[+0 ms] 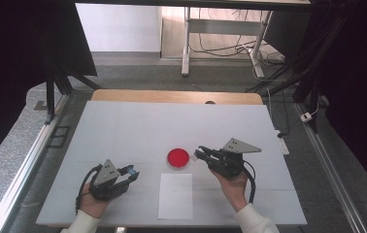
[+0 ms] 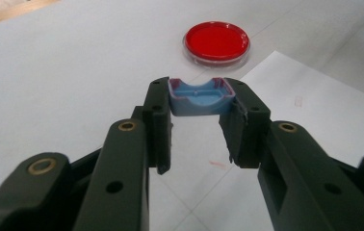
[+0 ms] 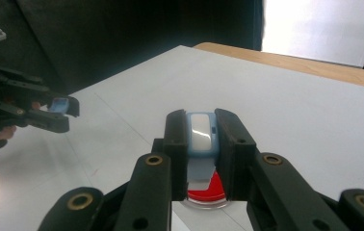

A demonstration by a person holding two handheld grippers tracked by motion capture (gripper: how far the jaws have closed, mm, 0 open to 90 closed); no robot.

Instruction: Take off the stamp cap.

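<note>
A round red dish [image 1: 178,158] with a clear rim lies on the white table, just beyond a white sheet of paper [image 1: 175,195]. My left gripper [image 1: 133,171] hovers at the near left, pointing toward the dish, and is shut on a small blue tray-shaped piece [image 2: 200,98] held across its tips. In the left gripper view the red dish [image 2: 217,41] lies ahead of the jaws. My right gripper [image 1: 199,154] stands at the dish's right edge, shut on a blue piece with a white face [image 3: 202,132]; the red dish [image 3: 208,192] shows just below its jaws.
The table [image 1: 123,131] has a wooden strip [image 1: 176,96] along its far edge. Metal rails [image 1: 36,145] run down both sides. Table legs and cables [image 1: 220,46] stand on the floor beyond. In the right gripper view the left gripper [image 3: 59,108] hangs at far left.
</note>
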